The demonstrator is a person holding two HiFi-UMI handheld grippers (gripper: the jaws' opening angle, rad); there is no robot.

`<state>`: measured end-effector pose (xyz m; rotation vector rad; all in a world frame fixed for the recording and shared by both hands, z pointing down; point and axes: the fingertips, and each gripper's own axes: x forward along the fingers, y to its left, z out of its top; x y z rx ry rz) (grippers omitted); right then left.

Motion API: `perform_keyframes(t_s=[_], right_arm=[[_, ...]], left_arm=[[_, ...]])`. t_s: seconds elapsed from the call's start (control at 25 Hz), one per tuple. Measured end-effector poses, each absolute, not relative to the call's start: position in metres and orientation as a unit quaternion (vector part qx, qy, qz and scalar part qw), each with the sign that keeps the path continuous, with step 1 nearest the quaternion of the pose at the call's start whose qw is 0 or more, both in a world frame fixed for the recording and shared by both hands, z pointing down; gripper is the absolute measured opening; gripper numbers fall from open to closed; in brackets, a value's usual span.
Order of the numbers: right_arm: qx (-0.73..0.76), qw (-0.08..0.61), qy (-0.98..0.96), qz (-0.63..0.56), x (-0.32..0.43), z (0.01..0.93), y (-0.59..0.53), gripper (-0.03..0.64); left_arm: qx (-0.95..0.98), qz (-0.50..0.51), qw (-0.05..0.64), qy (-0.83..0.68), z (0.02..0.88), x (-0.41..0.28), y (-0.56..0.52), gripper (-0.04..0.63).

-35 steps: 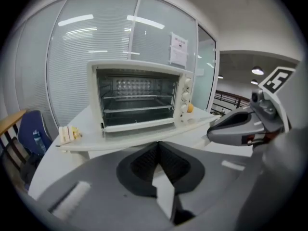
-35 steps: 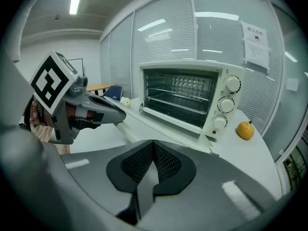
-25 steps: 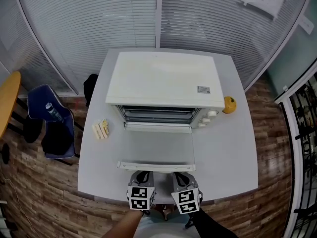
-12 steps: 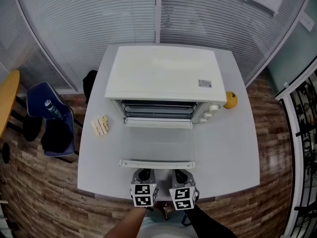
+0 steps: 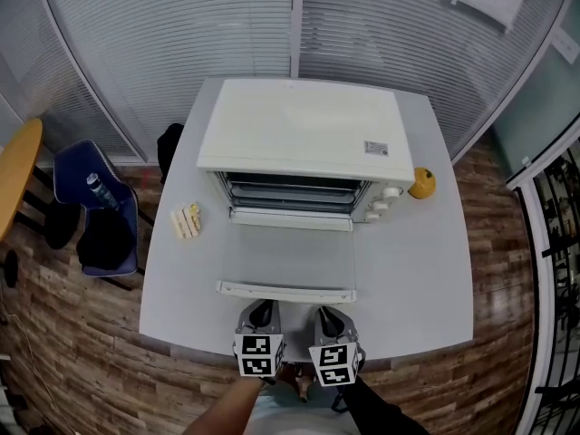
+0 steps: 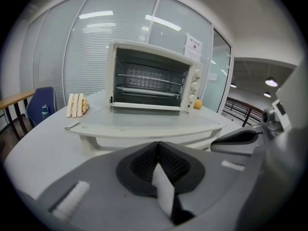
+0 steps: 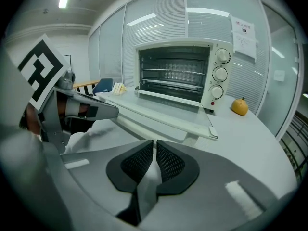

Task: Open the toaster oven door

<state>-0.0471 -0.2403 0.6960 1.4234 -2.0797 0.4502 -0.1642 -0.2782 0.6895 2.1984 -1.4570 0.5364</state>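
Note:
The white toaster oven [image 5: 299, 134] stands at the back of the grey table [image 5: 408, 279]. Its glass door [image 5: 288, 259] lies folded down flat, and the handle [image 5: 285, 291] points toward me. Both grippers hover just short of that handle, apart from it. My left gripper [image 5: 263, 314] is shut and empty, its pads meeting [image 6: 158, 150]. My right gripper [image 5: 328, 315] is beside it, its jaws just starting to open with only a hairline slit and nothing between them [image 7: 155, 150]. The oven cavity [image 6: 151, 78] with its wire rack shows in both gripper views [image 7: 175, 76].
A sandwich [image 5: 186, 222] lies on the table left of the oven. An orange [image 5: 420, 184] sits at the oven's right corner. A blue chair [image 5: 95, 216] holding a bottle stands left of the table, and blinds cover the glass walls behind.
The two grippers have drawn back slightly toward the table's front edge. The door lies open and flat throughout.

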Motion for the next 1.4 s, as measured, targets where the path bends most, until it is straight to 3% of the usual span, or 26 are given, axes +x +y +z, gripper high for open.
perform_keyframes(t_s=[0.28,0.6,0.8,1.12,1.4], right_arm=[[0.513,0.251,-0.812,0.121,-0.038,0.661,-0.232,0.006],[0.521,0.165,-0.837,0.030,0.013,0.545,-0.229,0.010],[0.514,0.106,-0.851,-0.008,0.038,0.475,-0.206,0.057],[0.482,0.025,-0.875,-0.015,0.057,0.383,-0.176,0.108],[0.482,0.000,-0.875,-0.048,0.062,0.345,-0.163,0.108]], left_arm=[[0.787,0.192,0.176,-0.559,0.660,-0.166,-0.252,0.057],[0.799,0.132,0.095,-0.579,0.550,-0.130,-0.233,0.057],[0.800,0.102,0.023,-0.590,0.475,-0.111,-0.212,0.057],[0.816,0.065,-0.032,-0.574,0.391,-0.075,-0.175,0.057],[0.813,0.022,-0.073,-0.578,0.332,-0.072,-0.157,0.057]])
